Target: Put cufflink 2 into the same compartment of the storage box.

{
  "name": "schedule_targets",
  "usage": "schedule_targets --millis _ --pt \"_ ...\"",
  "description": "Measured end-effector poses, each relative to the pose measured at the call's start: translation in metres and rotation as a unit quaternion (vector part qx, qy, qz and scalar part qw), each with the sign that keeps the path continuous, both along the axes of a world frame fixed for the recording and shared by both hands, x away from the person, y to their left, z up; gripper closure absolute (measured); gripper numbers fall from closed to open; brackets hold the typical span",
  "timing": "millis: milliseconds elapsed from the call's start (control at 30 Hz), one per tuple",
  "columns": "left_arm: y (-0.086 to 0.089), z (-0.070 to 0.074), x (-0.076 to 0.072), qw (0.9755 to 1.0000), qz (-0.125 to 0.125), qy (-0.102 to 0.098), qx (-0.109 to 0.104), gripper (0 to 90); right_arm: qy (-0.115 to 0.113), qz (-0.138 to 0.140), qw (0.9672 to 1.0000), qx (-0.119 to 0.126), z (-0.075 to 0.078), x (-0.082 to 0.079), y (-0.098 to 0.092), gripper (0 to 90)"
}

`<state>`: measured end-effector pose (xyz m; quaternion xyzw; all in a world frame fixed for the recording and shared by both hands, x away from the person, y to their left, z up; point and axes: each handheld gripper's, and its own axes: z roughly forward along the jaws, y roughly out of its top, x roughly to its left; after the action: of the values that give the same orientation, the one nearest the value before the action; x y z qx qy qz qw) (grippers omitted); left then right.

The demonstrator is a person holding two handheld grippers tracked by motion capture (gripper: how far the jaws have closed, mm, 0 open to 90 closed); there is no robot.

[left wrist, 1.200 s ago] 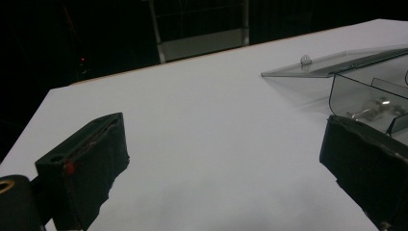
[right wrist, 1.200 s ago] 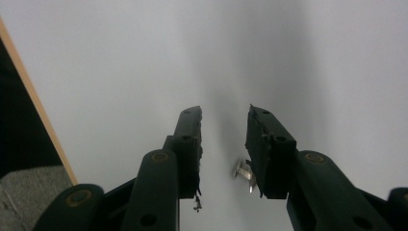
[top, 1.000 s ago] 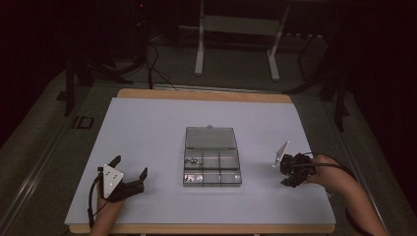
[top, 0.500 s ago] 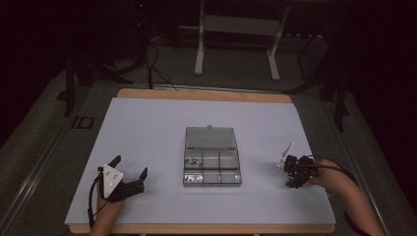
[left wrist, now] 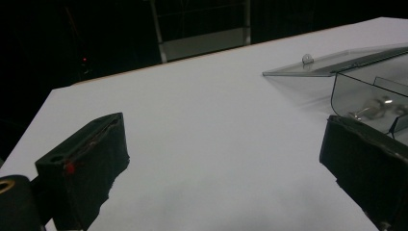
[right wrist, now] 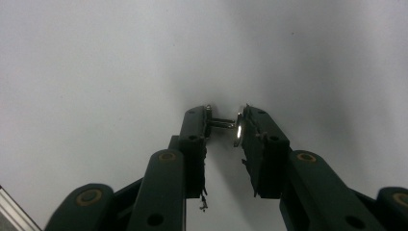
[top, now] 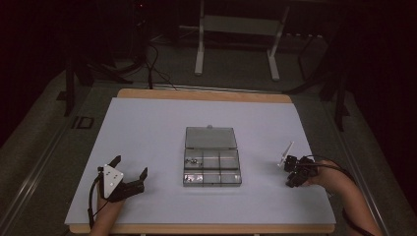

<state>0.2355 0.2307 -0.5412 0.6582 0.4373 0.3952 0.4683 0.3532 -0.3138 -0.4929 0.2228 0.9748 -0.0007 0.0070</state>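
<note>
A clear plastic compartment box (top: 212, 167) lies at the table's middle, its lid (top: 210, 138) folded open to the far side. Small metal parts sit in its left compartments. My right gripper (top: 289, 172) is low over the white table, right of the box. Its jaws have just been closing and now pinch a small metal screw (right wrist: 222, 123) end to end between the pads (right wrist: 224, 126). My left gripper (top: 131, 164) rests at the front left, open and holding nothing. In the left gripper view its jaws (left wrist: 221, 144) stand wide, with the box (left wrist: 370, 91) at the right.
The white table sheet (top: 147, 128) has a wooden edge at the back. Dark floor, a metal stand (top: 236, 44) and cables lie beyond it. A cable trails from each gripper toward the person's forearms at the front.
My right gripper has sunk toward the table and shifted slightly right and nearer. The left gripper and the box have not moved.
</note>
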Motion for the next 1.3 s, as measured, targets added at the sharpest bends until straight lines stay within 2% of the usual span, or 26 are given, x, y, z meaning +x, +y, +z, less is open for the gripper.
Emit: schedule_targets --millis 133,267,500,967,1133,1300 --pt "0.0 0.0 0.0 1.0 0.0 0.001 -0.001 3.9 0.001 0.005 1.0 -0.007 0.002 0.0 0.002 71.9" --pt "0.0 0.0 0.0 1.0 0.0 0.0 -0.001 3.9 0.007 0.011 0.9999 -0.002 0.006 -0.002 0.003 72.0" --pt "0.0 0.0 0.0 1.0 0.0 0.0 -0.001 3.9 -0.004 0.026 0.9996 0.002 0.015 -0.003 0.013 72.0" --pt "0.0 0.0 0.0 1.0 -0.001 0.0 -0.001 3.8 -0.011 0.063 0.9979 0.007 0.033 -0.001 0.042 72.0" --pt "0.0 0.0 0.0 1.0 -0.001 0.0 -0.001 3.9 -0.015 0.079 0.9966 0.019 0.042 0.0 0.054 71.9" --pt "0.001 0.0 0.0 1.0 -0.001 0.0 -0.002 3.9 -0.017 0.097 0.9949 0.019 0.047 -0.001 0.068 72.0"
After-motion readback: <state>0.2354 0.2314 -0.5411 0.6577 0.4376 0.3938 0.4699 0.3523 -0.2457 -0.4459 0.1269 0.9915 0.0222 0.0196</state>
